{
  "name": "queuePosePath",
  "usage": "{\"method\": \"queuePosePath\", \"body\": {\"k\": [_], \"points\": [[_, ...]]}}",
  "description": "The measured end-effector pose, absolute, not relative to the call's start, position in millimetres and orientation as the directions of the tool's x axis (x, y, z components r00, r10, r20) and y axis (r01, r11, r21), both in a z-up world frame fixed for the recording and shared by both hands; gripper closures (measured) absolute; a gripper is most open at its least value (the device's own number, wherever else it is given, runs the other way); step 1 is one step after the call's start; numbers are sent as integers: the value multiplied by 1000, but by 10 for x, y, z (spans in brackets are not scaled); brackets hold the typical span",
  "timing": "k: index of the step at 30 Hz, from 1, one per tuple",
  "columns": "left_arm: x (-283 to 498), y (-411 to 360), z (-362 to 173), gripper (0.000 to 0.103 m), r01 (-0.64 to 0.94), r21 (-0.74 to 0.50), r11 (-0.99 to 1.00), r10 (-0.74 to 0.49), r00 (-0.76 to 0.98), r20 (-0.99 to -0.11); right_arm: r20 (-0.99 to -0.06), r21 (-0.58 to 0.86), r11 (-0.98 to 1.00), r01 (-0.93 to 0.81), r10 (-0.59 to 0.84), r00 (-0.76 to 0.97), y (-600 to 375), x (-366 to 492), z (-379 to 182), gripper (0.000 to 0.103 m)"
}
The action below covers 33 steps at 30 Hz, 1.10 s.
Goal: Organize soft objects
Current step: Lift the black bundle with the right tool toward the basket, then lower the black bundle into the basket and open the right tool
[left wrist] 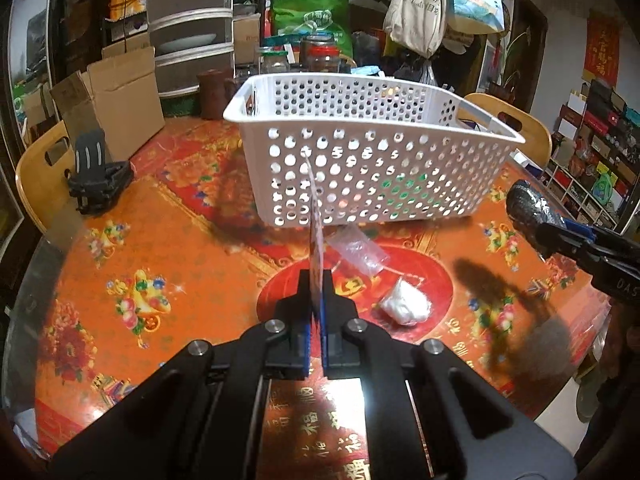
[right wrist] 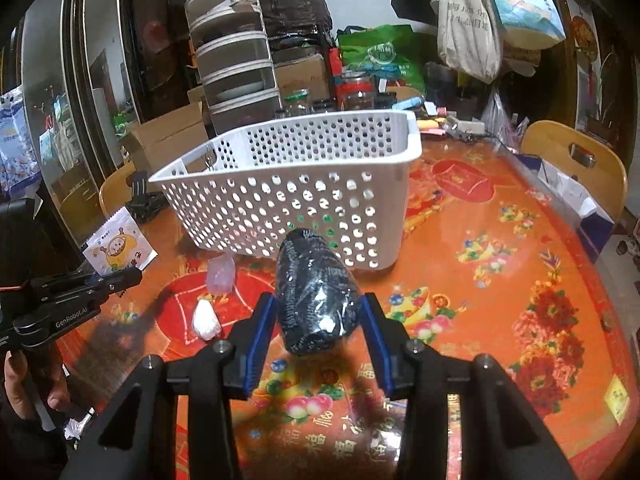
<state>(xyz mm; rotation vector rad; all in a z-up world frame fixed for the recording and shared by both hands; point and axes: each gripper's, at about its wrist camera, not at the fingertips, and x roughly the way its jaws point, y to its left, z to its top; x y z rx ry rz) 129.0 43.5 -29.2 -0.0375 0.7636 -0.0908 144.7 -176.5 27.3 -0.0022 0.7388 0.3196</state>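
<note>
White basket (left wrist: 372, 160) ahead, left tongs (left wrist: 317, 280) pinching flat packet (right wrist: 120, 246), right tongs (right wrist: 318, 312) gripping black roll (right wrist: 316, 296).

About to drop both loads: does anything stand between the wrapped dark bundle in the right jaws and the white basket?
Nothing visible does. The dark bundle is held in the right gripper just in front of the white basket, whose near wall is the only thing ahead, so it must clear the rim. The left gripper with its flat packet is off to the side.

Basket (left wrist: 372, 168) on table (left wrist: 180, 248) behind two small bags (left wrist: 406, 304), cardboard box (left wrist: 120, 100) left of basket, chairs (left wrist: 516, 124) behind table, jars (left wrist: 320, 56) beyond basket
</note>
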Motion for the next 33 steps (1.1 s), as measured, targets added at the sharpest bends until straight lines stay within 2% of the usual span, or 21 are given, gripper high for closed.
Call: {"method": "queuePosePath", "body": {"k": [18,33], "points": [[1369,328,300,101,95,-50,994,-105,770,-629,-580,54,955,-291,267,770,-1796,1538,921,60],[2026,296,853,101,106,-46,993,-112,780,-616,-588,15,963,-268,226,777,-1730,2161,1175,60]]}}
